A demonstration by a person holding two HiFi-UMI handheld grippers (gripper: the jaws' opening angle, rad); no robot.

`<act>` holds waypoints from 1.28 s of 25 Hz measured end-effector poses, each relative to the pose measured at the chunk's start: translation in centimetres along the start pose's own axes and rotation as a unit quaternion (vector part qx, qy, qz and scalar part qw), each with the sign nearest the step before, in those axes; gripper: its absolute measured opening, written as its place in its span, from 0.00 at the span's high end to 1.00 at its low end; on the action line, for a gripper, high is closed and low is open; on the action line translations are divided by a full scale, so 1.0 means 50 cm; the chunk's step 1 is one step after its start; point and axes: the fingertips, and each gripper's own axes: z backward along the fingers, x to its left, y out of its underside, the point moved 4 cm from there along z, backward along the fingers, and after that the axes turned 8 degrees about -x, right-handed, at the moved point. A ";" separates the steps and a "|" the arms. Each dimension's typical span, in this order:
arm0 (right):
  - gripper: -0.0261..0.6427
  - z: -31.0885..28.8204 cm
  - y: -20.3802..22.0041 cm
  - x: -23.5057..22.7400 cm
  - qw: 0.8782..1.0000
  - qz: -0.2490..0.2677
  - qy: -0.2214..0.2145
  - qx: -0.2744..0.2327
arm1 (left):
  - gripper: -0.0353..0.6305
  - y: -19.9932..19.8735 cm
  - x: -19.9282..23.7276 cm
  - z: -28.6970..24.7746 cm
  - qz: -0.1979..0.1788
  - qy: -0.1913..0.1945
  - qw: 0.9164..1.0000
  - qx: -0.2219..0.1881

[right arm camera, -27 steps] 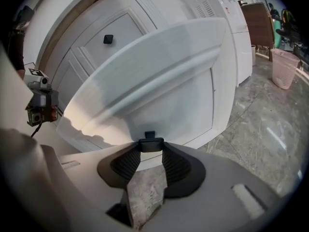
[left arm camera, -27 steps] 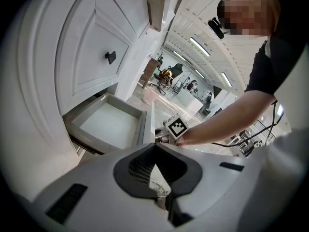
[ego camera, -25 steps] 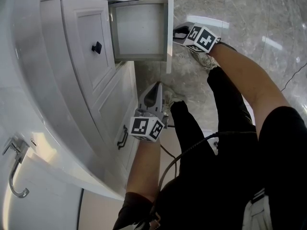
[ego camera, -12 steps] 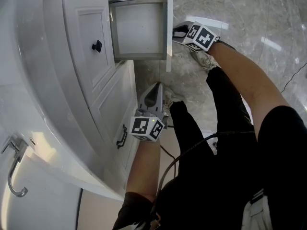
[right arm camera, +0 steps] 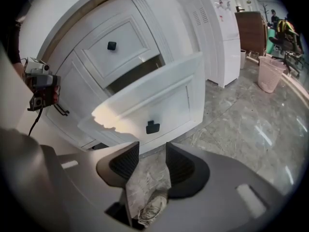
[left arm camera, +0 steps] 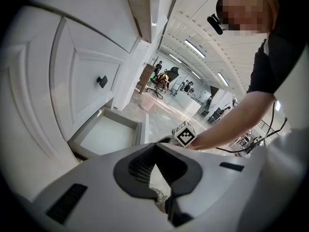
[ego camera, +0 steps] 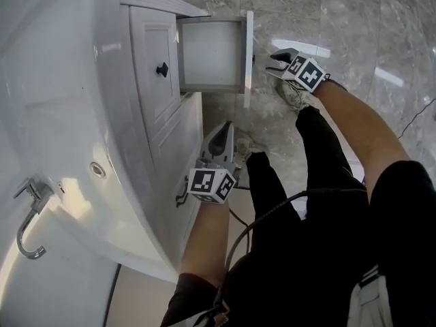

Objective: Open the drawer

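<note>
Right gripper [right arm camera: 152, 151]: jaws just widened, empty, now clear of the drawer [ego camera: 212, 53] knob [right arm camera: 152, 127]. Drawer stands open; task done. Left gripper [left arm camera: 154, 146] seemingly shut, empty.

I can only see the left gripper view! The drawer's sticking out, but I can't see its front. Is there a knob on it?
Observer: Yes. The right gripper view shows a small dark square knob in the middle of the drawer front.
Operator: Ooh! Is the other gripper grabbing it?
Observer: No. The right gripper is clear of the knob. Its jaws have just been opening and stand apart with nothing held between them. Only the floor and a shoe show through the gap.
</note>
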 end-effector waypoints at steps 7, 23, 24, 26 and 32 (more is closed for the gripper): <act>0.76 0.129 -0.097 0.023 0.999 -0.014 0.029 -0.042 | 0.95 -0.119 -0.069 0.025 -0.020 0.013 0.999 -0.024; 0.96 0.452 -0.454 0.177 0.990 -0.004 0.046 -0.130 | 0.95 -0.524 -0.258 0.264 -0.068 0.014 0.986 -0.149; 0.96 0.465 -0.490 0.191 0.990 0.010 0.042 -0.133 | 0.95 -0.553 -0.264 0.290 -0.071 0.008 0.983 -0.167; 0.96 0.486 -0.563 0.218 0.989 0.047 0.034 -0.137 | 0.95 -0.608 -0.272 0.346 -0.077 -0.008 0.975 -0.208; 0.96 0.523 -0.702 0.382 0.982 0.119 -0.008 -0.146 | 0.95 -0.683 -0.286 0.572 -0.089 -0.062 0.954 -0.278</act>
